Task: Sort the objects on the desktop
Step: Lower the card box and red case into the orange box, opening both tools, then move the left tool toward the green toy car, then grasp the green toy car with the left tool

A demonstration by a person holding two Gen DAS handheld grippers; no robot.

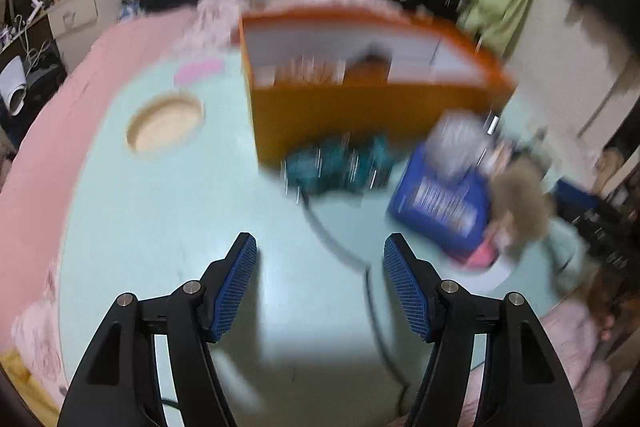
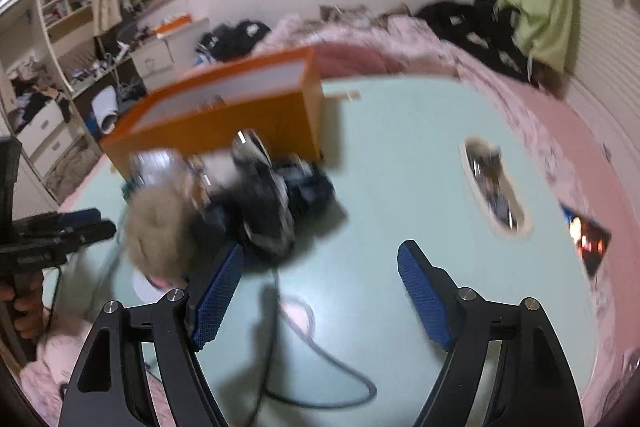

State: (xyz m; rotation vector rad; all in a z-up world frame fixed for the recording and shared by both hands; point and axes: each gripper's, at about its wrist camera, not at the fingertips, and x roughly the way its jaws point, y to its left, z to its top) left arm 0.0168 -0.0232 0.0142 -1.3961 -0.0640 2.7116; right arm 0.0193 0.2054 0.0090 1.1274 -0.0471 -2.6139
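Both tools open, empty: left tool [image 1: 320, 281], right tool [image 2: 320, 293]. Views blurred; steady first, then pick one item from pile [image 2: 256, 195] by orange box [image 1: 360, 119].

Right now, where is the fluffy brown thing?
In the left wrist view the fluffy brown thing sits at the right on the green table, against the blue box, in front of the orange box.

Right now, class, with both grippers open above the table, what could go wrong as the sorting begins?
1. A dark cable trails across the green table below both grippers; fingers could snag it.
2. The objects lie heaped against the orange box; lifting one, such as the furry toy, may drag its neighbours.
3. Both views are blurred, so aim may be off.
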